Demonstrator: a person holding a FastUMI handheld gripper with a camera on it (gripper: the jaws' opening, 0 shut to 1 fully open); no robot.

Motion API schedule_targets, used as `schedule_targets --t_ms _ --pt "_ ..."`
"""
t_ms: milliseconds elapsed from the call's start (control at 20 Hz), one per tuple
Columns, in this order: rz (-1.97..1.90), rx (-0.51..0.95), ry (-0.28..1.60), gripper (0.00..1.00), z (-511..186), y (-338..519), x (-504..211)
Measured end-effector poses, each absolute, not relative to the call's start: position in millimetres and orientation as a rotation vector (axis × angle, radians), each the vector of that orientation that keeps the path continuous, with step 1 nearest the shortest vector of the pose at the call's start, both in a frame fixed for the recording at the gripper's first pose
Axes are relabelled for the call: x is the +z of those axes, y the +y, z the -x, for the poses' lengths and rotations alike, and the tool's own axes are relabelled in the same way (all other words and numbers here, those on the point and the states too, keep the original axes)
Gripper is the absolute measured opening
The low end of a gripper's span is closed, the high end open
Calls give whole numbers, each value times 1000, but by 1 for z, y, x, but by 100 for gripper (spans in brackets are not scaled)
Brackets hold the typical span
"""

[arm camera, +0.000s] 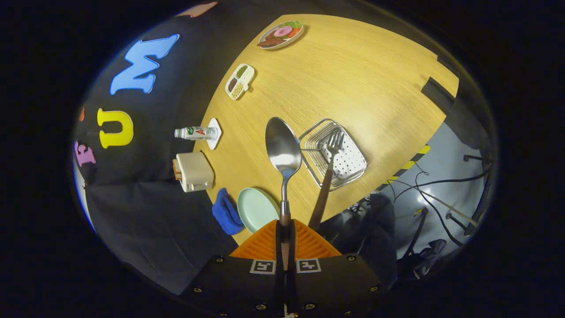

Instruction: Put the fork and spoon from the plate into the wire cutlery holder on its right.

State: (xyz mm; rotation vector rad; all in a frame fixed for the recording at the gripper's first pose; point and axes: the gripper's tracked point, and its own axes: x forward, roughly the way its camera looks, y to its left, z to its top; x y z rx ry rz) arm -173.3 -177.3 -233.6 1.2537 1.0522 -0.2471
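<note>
A: Your gripper [285, 227] is clamped on the spoon [283, 150]: both fingers [265, 243] press its handle, and the bowl points away from you, high over the table [375, 75].

B: Why grip so low on the handle?

A: Judging by the task, so the bowl end can lead down into the holder [336, 152] while your fingers stay above the wire.

B: And the fork [327, 176]?

A: Already in the holder, tines on the perforated floor, handle leaning out over the near rim toward you.

B: Where's the spoon against the holder?

A: Its bowl reads just left of the holder, not yet over it. The plate [257, 208] lies left of the holder and nearer you, with nothing on it.

B: How's my hand set?

A: You're looking steeply down, so the tool is lifted and tipped forward, spoon roughly in line with the fingers. Your hand itself I can't see.

B: Next?

A: I'd shift right until the bowl is above the holder, then lower; mind the fork handle.
</note>
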Motion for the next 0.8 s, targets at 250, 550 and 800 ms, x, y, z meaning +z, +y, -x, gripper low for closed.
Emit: schedule_targets --t_ms 250,550,800 --pt "-1235 -230 1229 3 193 -184 -247" --pt "-1178 -211 1454 3 207 -185 -272" --pt "-1087 -227 1638 3 212 -200 -284"
